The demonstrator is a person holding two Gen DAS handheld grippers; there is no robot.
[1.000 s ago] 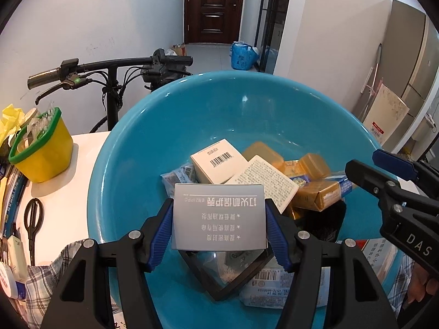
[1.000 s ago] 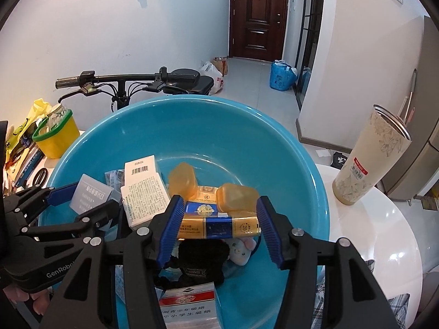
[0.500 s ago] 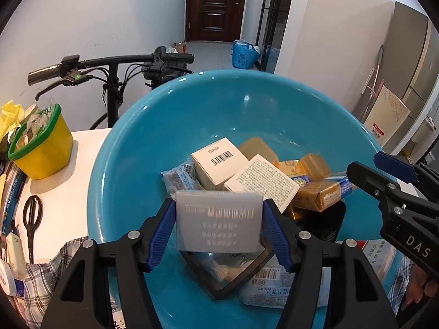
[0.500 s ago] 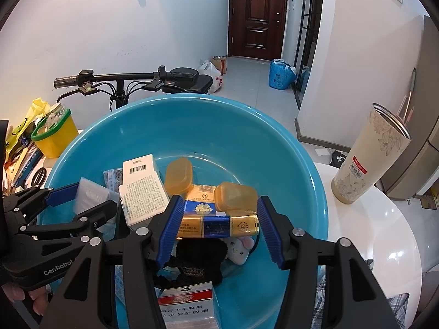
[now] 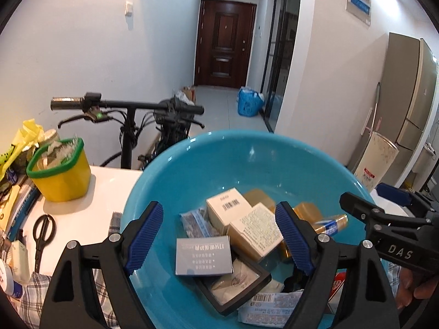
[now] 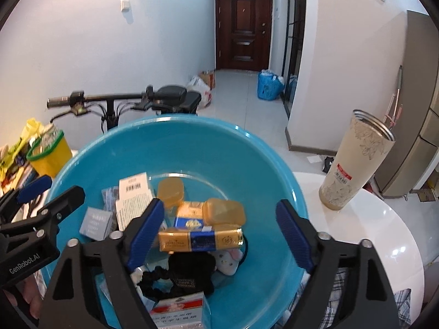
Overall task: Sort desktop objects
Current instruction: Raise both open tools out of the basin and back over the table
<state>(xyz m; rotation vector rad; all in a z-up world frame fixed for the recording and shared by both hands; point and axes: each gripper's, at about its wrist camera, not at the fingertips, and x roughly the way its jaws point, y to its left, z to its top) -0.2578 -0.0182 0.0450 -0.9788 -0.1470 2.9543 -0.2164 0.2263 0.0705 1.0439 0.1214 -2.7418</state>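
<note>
A big blue basin (image 5: 192, 164) holds the sorted items. My left gripper (image 5: 219, 237) hangs over it with its jaws opening and nothing pressed between the pads. Just below lies a grey box (image 5: 203, 256), resting on a black-framed tile beside two white boxes (image 5: 255, 230). My right gripper (image 6: 219, 234) hovers over the same basin (image 6: 247, 164), its jaws also opening. A gold-and-blue pack (image 6: 200, 240) lies loose in the basin between its pads, touching neither. Amber cases (image 6: 223, 211), a black pouch (image 6: 189, 271) and a red-white pack (image 6: 178, 309) lie around it.
A yellow tub with a green rim (image 5: 59, 172) and scissors (image 5: 42, 233) sit on the white table left of the basin. A tall cream tumbler (image 6: 356, 164) stands to the right. Bicycle handlebars (image 5: 126, 104) cross behind the table. Plaid cloth lies under the basin's near edge.
Both grippers' jaws have spread wide. The grey box dropped from the left gripper into the basin and the gold-and-blue pack left the right one. The left gripper rose and tilted up.
</note>
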